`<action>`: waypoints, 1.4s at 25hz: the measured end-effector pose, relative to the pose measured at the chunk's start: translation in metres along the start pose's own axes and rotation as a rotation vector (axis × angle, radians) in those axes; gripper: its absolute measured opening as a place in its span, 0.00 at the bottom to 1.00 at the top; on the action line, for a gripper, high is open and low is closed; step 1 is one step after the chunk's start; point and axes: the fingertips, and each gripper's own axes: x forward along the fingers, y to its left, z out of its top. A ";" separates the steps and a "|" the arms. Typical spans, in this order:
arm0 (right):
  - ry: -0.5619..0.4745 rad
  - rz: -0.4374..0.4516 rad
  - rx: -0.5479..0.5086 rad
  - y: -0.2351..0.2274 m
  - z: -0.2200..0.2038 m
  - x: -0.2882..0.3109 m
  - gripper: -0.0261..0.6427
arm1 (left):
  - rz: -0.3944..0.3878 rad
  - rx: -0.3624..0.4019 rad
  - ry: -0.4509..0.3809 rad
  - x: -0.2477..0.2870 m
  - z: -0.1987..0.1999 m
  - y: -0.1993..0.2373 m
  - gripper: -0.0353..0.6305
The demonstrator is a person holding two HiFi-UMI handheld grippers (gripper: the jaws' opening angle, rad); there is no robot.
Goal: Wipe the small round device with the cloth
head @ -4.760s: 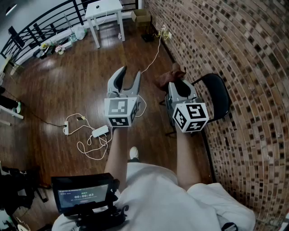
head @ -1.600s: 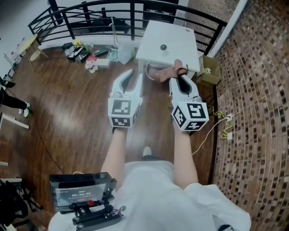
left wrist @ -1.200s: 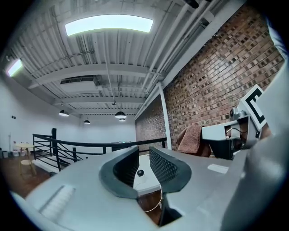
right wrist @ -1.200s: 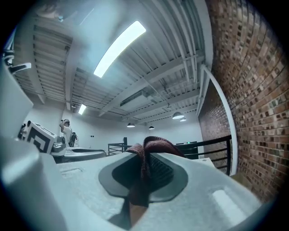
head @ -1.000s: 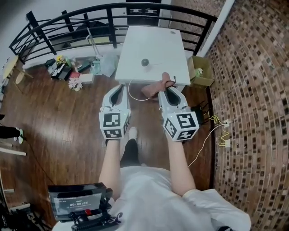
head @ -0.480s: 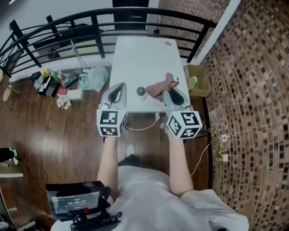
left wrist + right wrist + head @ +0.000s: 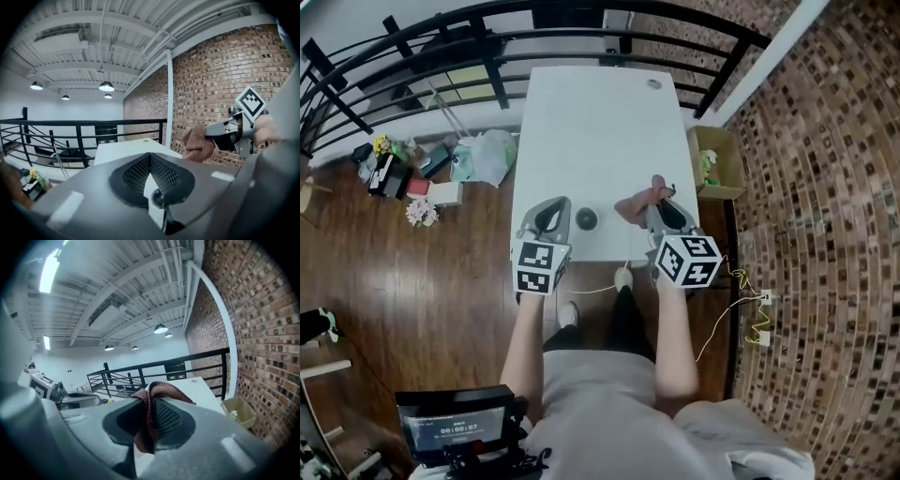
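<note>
- Two grippers hang over the near edge of the white table [image 7: 600, 122], one on each side of the small round device [image 7: 586, 219].
- Left gripper [image 7: 553, 206]: jaws pressed together w/ nothing btw them. In the left gripper view the pads [image 7: 136, 176] meet along one line.
- Right gripper [image 7: 664, 208]: jaws clamped on the brown cloth [image 7: 637, 202]. A fold sticks out past the tips toward the device and does not reach it.
- Right gripper view: the cloth [image 7: 149, 420] fills the gap btw the pads and hangs below them.
- Device: dark, standing on the table close to the near edge, apart from both grippers. A dark ball low in the left gripper view [image 7: 158, 198] is probably the same device, but the view is poor there.
- Room: a wide white surface lies open beyond the device, up to a small disc [image 7: 653, 83] near the far right corner.
- Edges: black railing [image 7: 487, 37] along the far side. Brick wall [image 7: 825, 187] is on the right, w/ a cardboard box [image 7: 712, 164] just beside the table. Bags [image 7: 483, 155] lie on the floor at the left side.
</note>
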 end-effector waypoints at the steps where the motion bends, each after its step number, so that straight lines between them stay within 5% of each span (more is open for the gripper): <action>1: 0.023 0.030 0.014 -0.005 -0.006 0.017 0.10 | 0.000 -0.009 0.033 0.007 -0.011 0.001 0.08; 5: 0.165 0.238 -0.003 -0.009 -0.038 0.090 0.09 | -0.009 -0.080 0.149 0.032 -0.054 -0.008 0.08; 9: 0.342 0.575 -0.129 0.015 -0.074 0.155 0.10 | -0.017 -0.257 0.184 0.050 -0.073 -0.020 0.08; 17: 0.542 1.205 -0.192 0.111 -0.112 0.203 0.10 | 0.060 -0.292 0.218 0.061 -0.103 -0.018 0.08; 21: 0.728 1.468 -0.219 0.156 -0.135 0.187 0.10 | 0.081 -0.303 0.196 0.062 -0.104 -0.019 0.08; 29: 1.040 1.603 -0.239 0.179 -0.179 0.173 0.10 | 0.070 -0.326 0.192 0.064 -0.117 -0.015 0.08; 35: 0.976 1.511 -0.177 0.148 -0.167 0.178 0.10 | 0.057 -0.308 0.184 0.064 -0.115 -0.019 0.08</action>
